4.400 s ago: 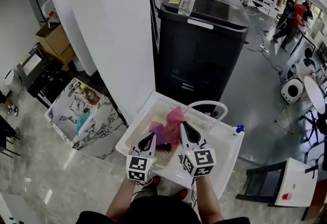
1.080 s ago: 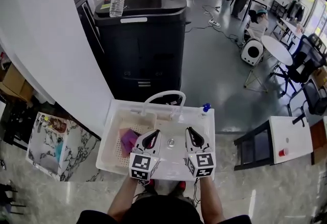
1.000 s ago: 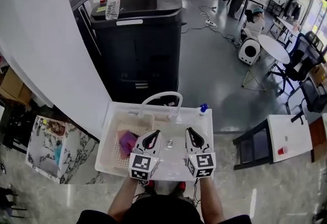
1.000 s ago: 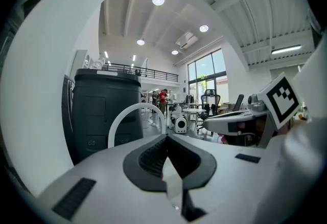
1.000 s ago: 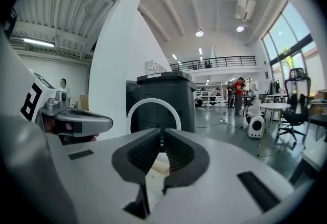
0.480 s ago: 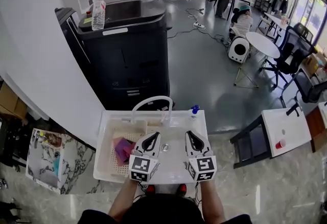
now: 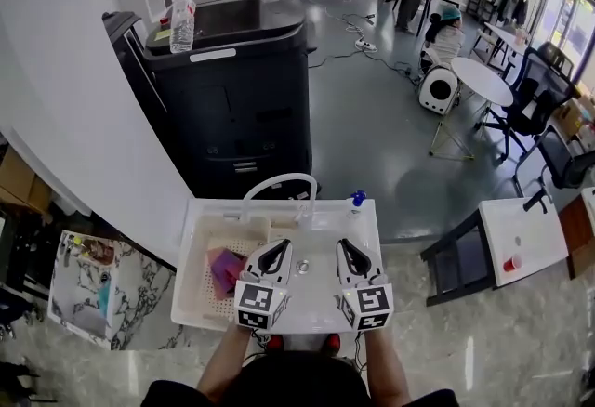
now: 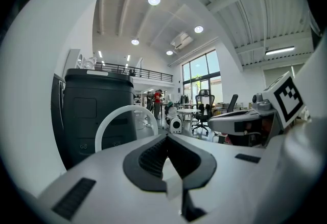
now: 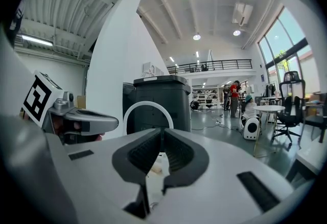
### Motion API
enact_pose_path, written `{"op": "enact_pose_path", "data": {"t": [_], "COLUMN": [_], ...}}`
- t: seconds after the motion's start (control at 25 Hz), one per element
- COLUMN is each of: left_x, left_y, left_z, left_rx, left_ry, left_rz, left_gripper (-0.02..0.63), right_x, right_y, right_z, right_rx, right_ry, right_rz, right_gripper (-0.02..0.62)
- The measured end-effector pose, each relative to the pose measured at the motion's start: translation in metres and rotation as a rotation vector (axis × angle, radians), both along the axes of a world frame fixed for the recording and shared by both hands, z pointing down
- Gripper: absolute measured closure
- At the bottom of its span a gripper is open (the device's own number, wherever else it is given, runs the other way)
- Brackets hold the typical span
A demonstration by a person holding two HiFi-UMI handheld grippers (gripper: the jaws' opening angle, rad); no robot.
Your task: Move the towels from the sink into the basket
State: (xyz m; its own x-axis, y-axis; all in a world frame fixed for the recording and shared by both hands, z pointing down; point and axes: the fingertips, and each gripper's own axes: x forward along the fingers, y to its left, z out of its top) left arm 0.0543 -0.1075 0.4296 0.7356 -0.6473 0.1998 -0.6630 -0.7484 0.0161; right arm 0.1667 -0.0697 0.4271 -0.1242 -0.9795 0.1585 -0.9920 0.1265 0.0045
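Observation:
Pink and purple towels lie bunched in the beige perforated basket in the left half of the white sink unit. In the head view my left gripper and right gripper hover side by side over the bare basin with its round drain. Both are shut with nothing between the jaws. The left gripper view shows its jaws closed, pointing at the white arched faucet. In the right gripper view the jaws are closed too, with no towel in either gripper view.
The faucet arches over the sink's back edge, next to a blue-capped bottle. Behind stands a black bin with a water bottle on top. A black chair and white table stand to the right, a marble stand to the left.
Several seconds ago a pink towel hung at my right gripper above the basket; now it lies in the basket and that gripper is empty. Over the last second neither gripper has moved.

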Motion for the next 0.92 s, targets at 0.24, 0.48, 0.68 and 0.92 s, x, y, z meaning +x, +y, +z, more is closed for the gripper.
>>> {"op": "enact_pose_path", "data": {"t": [0.24,0.48,0.68,0.92], "left_x": [0.0000,-0.0005,-0.0006,-0.0011], "left_y": [0.0014,0.0025,0.0039,0.0059], "left_z": [0.0018,0.0027,0.0014,0.0027], "left_rx": [-0.002,-0.003,0.000,-0.001], "left_ry": [-0.002,-0.007,-0.003,-0.004], "left_rz": [0.000,-0.001,-0.001,-0.004], "left_gripper": [0.603,0.603,0.603,0.603], "right_x": [-0.0015,-0.0001,-0.0003,-0.0014], "right_y": [-0.0001,0.0010,0.0021,0.0031], "right_z": [0.0018,0.0027,0.0007,0.0004], "right_rx": [-0.002,-0.005,-0.004,-0.002], "right_ry": [-0.005,-0.008,-0.006,-0.001], "right_rz": [-0.005,0.000,0.000,-0.008], "right_gripper": [0.552,0.552,0.552,0.552]}}
